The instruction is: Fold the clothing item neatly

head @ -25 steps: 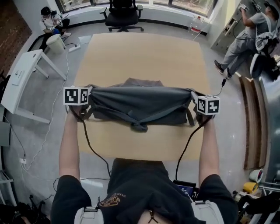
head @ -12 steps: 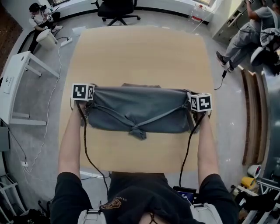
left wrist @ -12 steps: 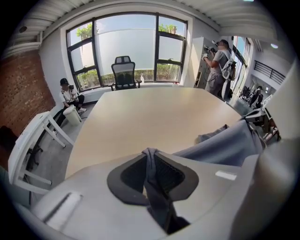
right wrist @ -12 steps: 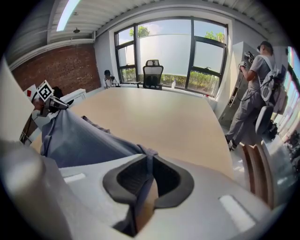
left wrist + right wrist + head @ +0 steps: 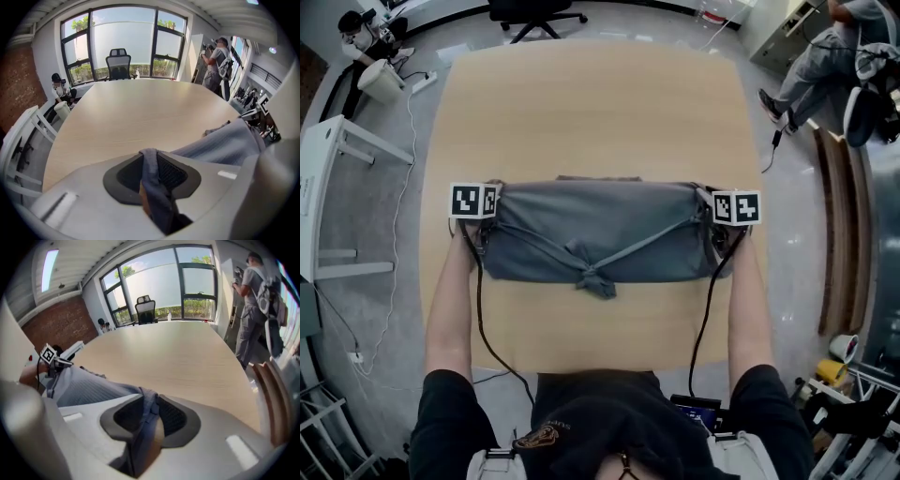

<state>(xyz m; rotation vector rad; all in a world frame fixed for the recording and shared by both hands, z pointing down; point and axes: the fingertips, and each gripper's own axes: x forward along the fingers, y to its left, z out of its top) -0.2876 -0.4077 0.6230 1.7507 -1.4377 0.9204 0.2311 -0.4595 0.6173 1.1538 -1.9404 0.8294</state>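
A grey garment [image 5: 600, 234] lies folded into a long band across the wooden table [image 5: 581, 103], with a knotted drawstring at its near edge. My left gripper [image 5: 490, 208] is at the band's left end and my right gripper [image 5: 712, 212] at its right end. In the left gripper view a fold of the grey cloth [image 5: 220, 143] runs between the dark pads of the left gripper [image 5: 150, 164]. The right gripper [image 5: 150, 413] likewise has the cloth [image 5: 89, 387] pinched between its pads. Both sets of jaws are opening with the fabric still between them.
A black office chair [image 5: 534, 9] stands beyond the table's far edge. A white side table [image 5: 323, 178] is on the left. One person [image 5: 830, 47] stands at the top right, another [image 5: 356, 23] sits at the top left. Wooden boards [image 5: 836, 234] lie along the right.
Both grippers carried the folded edge a little forward and down. The garment went from hanging slack between them to lying flat on the table.
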